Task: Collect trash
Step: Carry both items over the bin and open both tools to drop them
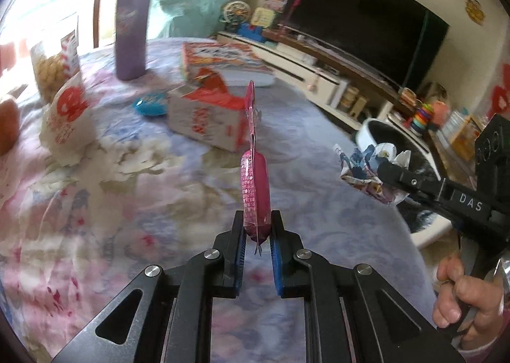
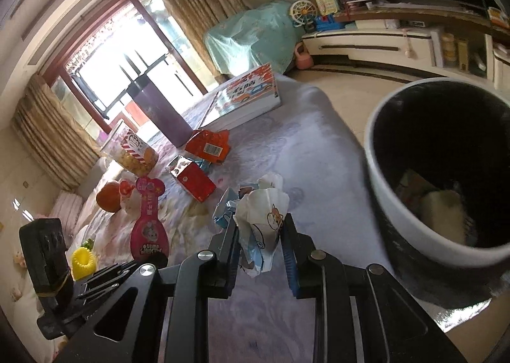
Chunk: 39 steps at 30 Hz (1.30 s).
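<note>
Crumpled wrapper clamped in right gripper (beside bin); left gripper clamps pink packet.

Left hand-held gripper: black metal links, silver screws, blue pads. Right hand-held gripper: "DAS" marking.

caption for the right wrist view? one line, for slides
Right gripper holds a crumpled wrapper near the trash bin; left gripper holds a pink package.
</note>
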Each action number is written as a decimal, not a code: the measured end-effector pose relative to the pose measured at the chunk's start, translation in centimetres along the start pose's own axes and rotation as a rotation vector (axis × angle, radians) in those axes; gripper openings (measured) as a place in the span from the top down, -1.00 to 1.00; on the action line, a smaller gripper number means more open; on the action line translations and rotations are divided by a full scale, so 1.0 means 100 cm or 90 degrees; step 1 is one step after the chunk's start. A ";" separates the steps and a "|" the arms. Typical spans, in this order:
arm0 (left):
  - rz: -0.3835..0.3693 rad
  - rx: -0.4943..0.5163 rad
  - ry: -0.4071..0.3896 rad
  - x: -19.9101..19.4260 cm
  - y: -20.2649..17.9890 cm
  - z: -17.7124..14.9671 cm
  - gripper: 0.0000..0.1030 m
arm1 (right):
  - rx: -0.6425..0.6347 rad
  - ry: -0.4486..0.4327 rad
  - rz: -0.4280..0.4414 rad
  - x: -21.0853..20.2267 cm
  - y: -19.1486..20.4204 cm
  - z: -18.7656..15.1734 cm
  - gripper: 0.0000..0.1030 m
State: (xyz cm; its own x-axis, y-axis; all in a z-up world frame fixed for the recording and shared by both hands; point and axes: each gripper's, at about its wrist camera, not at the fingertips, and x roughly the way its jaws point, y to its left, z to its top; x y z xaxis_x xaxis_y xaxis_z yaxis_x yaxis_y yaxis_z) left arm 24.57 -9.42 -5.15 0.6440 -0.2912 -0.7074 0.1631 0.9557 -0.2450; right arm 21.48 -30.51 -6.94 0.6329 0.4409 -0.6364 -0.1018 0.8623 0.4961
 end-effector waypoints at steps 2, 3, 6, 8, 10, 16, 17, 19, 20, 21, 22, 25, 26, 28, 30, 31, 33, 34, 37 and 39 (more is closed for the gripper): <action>-0.009 0.011 -0.002 -0.003 -0.009 0.000 0.76 | 0.006 -0.010 -0.004 -0.011 -0.004 -0.003 0.53; -0.014 0.017 -0.003 -0.004 -0.013 0.000 0.76 | 0.008 -0.015 -0.006 -0.016 -0.005 -0.004 0.53; -0.026 0.032 -0.001 -0.005 -0.026 0.000 0.76 | 0.014 -0.030 -0.013 -0.031 -0.011 -0.005 0.53; -0.037 0.045 0.003 -0.003 -0.037 -0.001 0.76 | 0.020 -0.041 -0.019 -0.042 -0.016 -0.005 0.53; -0.045 0.054 0.007 -0.001 -0.046 -0.001 0.76 | 0.024 -0.051 -0.024 -0.050 -0.022 -0.005 0.53; -0.069 0.090 0.014 0.006 -0.075 0.003 0.76 | 0.038 -0.078 -0.046 -0.074 -0.040 -0.003 0.53; -0.072 0.096 0.014 0.007 -0.080 0.004 0.76 | 0.040 -0.081 -0.049 -0.076 -0.044 -0.003 0.53; -0.081 0.104 0.017 0.011 -0.087 0.006 0.76 | 0.049 -0.089 -0.057 -0.083 -0.051 -0.002 0.53; -0.084 0.107 0.019 0.012 -0.091 0.007 0.76 | 0.052 -0.092 -0.061 -0.086 -0.055 -0.002 0.53; -0.088 0.113 0.021 0.014 -0.095 0.008 0.76 | 0.055 -0.095 -0.063 -0.089 -0.058 -0.001 0.53; -0.090 0.116 0.023 0.016 -0.097 0.009 0.76 | 0.059 -0.099 -0.065 -0.092 -0.061 -0.001 0.53; -0.096 0.131 0.032 0.022 -0.110 0.011 0.76 | 0.068 -0.108 -0.074 -0.098 -0.068 0.000 0.53; -0.101 0.136 0.035 0.024 -0.112 0.012 0.76 | 0.071 -0.112 -0.077 -0.100 -0.071 0.001 0.53; -0.104 0.145 0.038 0.029 -0.122 0.014 0.76 | 0.076 -0.116 -0.081 -0.104 -0.076 0.002 0.53; -0.109 0.153 0.040 0.033 -0.130 0.016 0.76 | 0.081 -0.121 -0.086 -0.107 -0.080 0.003 0.53; -0.110 0.155 0.040 0.035 -0.132 0.018 0.76 | 0.084 -0.123 -0.088 -0.109 -0.083 0.003 0.53; -0.113 0.161 0.042 0.040 -0.136 0.021 0.76 | 0.088 -0.127 -0.092 -0.111 -0.087 0.005 0.53; -0.116 0.163 0.045 0.043 -0.139 0.022 0.76 | 0.090 -0.129 -0.092 -0.113 -0.089 0.005 0.53; -0.124 0.165 0.052 0.050 -0.142 0.027 0.76 | 0.093 -0.131 -0.097 -0.115 -0.094 0.006 0.53; -0.126 0.167 0.054 0.054 -0.145 0.030 0.76 | 0.095 -0.132 -0.100 -0.116 -0.098 0.007 0.53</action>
State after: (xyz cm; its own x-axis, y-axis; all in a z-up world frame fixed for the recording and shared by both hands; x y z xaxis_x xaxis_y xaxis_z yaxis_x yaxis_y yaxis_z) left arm 27.94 -24.77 -3.44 0.5180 -0.4640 -0.7186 0.4724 0.8555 -0.2119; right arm 15.70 -44.30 -3.98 0.7767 0.2321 -0.5856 0.1136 0.8628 0.4927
